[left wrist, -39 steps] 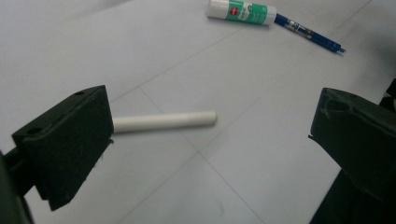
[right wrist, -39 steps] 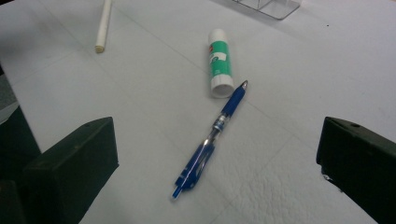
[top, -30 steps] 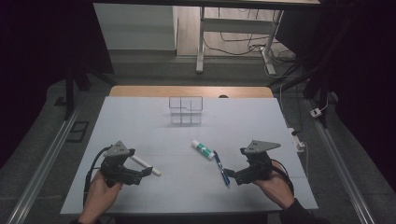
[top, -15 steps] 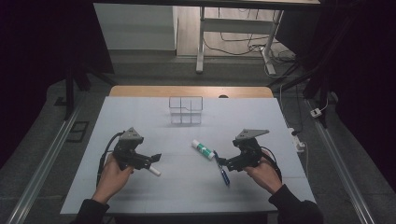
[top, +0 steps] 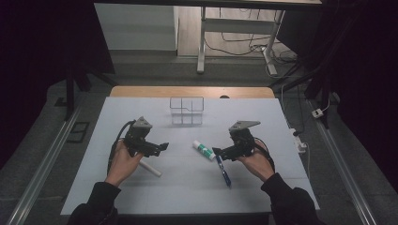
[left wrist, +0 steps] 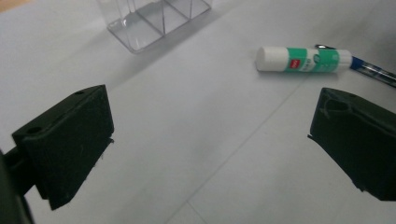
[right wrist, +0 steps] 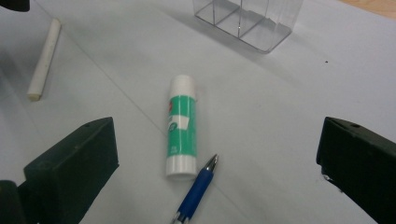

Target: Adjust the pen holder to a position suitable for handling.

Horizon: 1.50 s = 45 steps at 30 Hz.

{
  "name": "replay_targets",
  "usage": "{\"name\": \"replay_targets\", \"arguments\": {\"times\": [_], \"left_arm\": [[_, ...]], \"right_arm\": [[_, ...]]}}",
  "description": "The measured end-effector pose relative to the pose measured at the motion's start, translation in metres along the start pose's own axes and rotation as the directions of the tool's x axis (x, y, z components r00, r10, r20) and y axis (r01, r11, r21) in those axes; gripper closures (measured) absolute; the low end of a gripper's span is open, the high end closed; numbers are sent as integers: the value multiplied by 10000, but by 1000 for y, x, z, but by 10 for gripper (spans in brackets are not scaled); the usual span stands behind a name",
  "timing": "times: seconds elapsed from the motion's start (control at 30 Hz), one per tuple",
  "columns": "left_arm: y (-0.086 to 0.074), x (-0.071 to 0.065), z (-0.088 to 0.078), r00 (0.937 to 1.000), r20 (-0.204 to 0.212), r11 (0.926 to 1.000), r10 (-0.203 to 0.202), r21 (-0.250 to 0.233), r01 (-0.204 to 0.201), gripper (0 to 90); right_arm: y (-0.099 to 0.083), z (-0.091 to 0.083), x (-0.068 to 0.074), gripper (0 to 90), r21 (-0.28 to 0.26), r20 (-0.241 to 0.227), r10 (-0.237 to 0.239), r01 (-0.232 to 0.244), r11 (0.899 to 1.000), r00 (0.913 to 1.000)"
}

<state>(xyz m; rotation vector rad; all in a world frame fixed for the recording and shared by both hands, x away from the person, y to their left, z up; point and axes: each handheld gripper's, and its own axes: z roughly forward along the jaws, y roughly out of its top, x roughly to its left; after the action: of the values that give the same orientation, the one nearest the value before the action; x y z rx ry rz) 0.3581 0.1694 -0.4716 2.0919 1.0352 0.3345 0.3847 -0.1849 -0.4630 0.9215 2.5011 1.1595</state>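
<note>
On the pale grey surface (top: 263, 117) a white-capped glue stick with a green label (top: 203, 150) lies flat a little to the 5 o'clock side of centre, its cap end pointing toward 10 o'clock. A blue ballpoint pen (top: 223, 171) lies just beside it at its 5 o'clock end; in the right gripper view the pen's silver tip (right wrist: 211, 163) sits right at the base of the glue stick (right wrist: 181, 126), and whether they touch cannot be told.

The right tongs (top: 217, 153) hover close over that base end, the jaws spread wide and holding nothing, with glue stick and pen between them in the right gripper view. The left tongs (top: 162, 146) hang at 9 o'clock of the glue stick, apart from it, also spread wide and holding nothing; in the left gripper view the glue stick (left wrist: 303, 59) lies beyond the jaws.

A white cylindrical stick (top: 149, 168) lies under the person's left hand (top: 124, 159), toward 7 o'clock of centre. A clear plastic compartment organiser (top: 187, 110) stands upright toward 12 o'clock, well apart from both tongs.
</note>
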Motion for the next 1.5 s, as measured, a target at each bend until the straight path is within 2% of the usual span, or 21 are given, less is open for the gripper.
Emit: {"name": "replay_targets", "arguments": {"times": [0.2, 0.33, 0.57, 0.87, 1.0, 1.07, 1.1, 1.13, 1.17, 1.27, 1.33, 1.37, 1.43, 1.47, 1.5], "left_arm": [[8, 8, 10, 9996, -288, 10000, 23, 81, -20, 0], [11, 17, 16, 9998, -190, 10000, -92, 11, 92, 0], [18, 30, 30, 9995, -322, 10000, 5, 66, -3, 0], [29, 42, 50, 9996, -264, 9997, 123, 213, -117, 0], [32, 46, 57, 9994, -228, 9994, 246, 266, -240, 23], [33, 47, 59, 9993, -196, 9991, 326, 284, -320, 57], [34, 47, 60, 9992, -255, 9991, 322, 288, -315, 105], [34, 48, 61, 9991, -262, 9991, 343, 271, -336, 105], [34, 49, 61, 9991, -217, 9990, 369, 251, -364, 183], [34, 51, 61, 9991, -77, 9989, 409, 232, -407, 298], [34, 52, 61, 9989, -87, 9986, 458, 270, -456, 354], [35, 53, 61, 9988, -81, 9985, 486, 273, -484, 354], [35, 54, 60, 9989, -49, 9985, 475, 289, -473, 422], [35, 55, 60, 9989, -54, 9984, 456, 323, -454, 446], [36, 57, 59, 9994, 2, 9990, 350, 270, -350, 510]], "right_arm": [[9, 16, -6, 0, 109, 94, 53, -54, 9999, 9999], [14, 27, -10, 0, 103, 102, 177, -178, 9998, 9998], [24, 44, -21, 0, 205, 285, 321, -327, 9993, 9991], [34, 58, -34, 0, 94, 416, 410, -414, 9991, 9983], [40, 66, -40, 0, 229, 514, 346, -358, 9991, 9981], [43, 70, -42, 24, 237, 629, 317, -333, 9992, 9975], [45, 73, -45, 49, 206, 681, 341, -356, 9992, 9971], [45, 73, -45, 49, 206, 681, 341, -356, 9992, 9971], [46, 77, -49, 72, 74, 713, 380, -386, 9992, 9967], [48, 83, -56, 145, 54, 872, 262, -268, 9996, 9958], [50, 86, -60, 222, 19, 934, 324, -327, 9995, 9951], [50, 86, -60, 222, 19, 934, 324, -327, 9995, 9951], [52, 90, -65, 304, 26, 909, 297, -300, 9995, 9954], [54, 91, -67, 367, 31, 887, 305, -309, 9995, 9956], [57, 94, -71, 460, 57, 809, 223, -228, 9997, 9965]]}}
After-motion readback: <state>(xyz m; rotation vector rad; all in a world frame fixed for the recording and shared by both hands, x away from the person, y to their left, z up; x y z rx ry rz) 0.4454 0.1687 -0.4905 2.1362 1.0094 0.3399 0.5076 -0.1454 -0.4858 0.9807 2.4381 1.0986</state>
